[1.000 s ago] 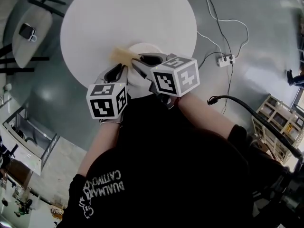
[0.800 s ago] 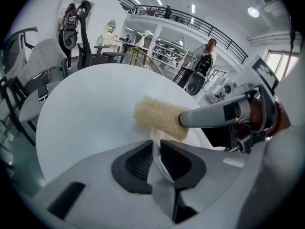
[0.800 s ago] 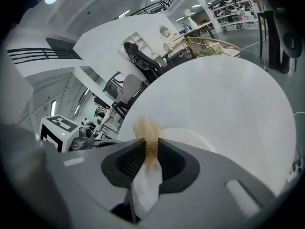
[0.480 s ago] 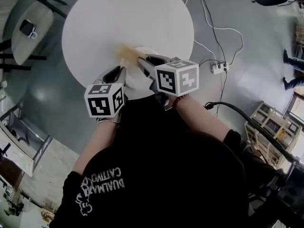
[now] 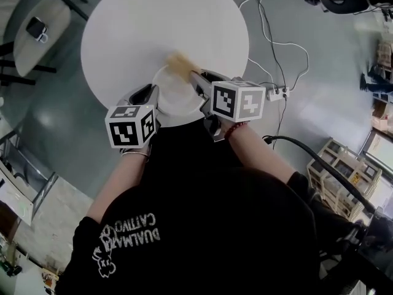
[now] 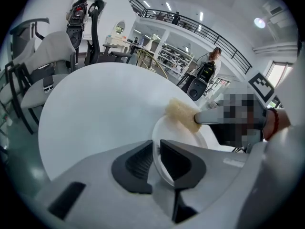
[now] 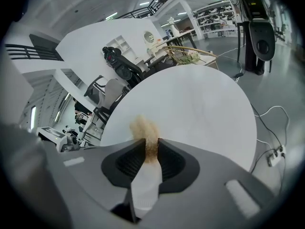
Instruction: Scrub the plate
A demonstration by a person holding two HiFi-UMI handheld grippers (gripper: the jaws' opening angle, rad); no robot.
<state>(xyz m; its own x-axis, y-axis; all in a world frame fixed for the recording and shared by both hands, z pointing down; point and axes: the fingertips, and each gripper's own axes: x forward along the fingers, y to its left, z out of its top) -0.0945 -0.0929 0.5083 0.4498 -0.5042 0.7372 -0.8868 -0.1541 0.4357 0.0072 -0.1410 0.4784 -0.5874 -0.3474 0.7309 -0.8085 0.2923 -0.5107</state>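
A white plate (image 5: 174, 95) is seen on the round white surface (image 5: 153, 23), near the edge closest to the person, and it is flanked by the two tools. The left tool (image 5: 148, 94) is clenched on the plate's near-left rim; in the left gripper view the thin white rim (image 6: 155, 152) is seen running between the two dark pads of the left tool (image 6: 156, 149), which are closed against it. The right tool (image 5: 194, 78) is clamped on a tan, fibrous scrubbing pad (image 5: 179, 62). In the right gripper view the scrubbing pad (image 7: 144, 127) is squeezed narrow between the jaws of the right tool (image 7: 151, 147), and its frayed end is pushed out beyond them. The scrubbing pad (image 6: 183, 114) is laid over the far rim of the plate (image 6: 174, 128), partly on the plate and partly over the surface (image 6: 95, 109). Whether the plate is lying flat or is slightly lifted cannot be told. A marker cube (image 5: 130, 126) is carried on the left tool and another (image 5: 239, 101) on the right. On the grey floor to the right of the surface, a white power strip (image 5: 277, 93) and loose cables (image 5: 279, 39) are seen; a pale chair (image 5: 34, 39) is set to the left.
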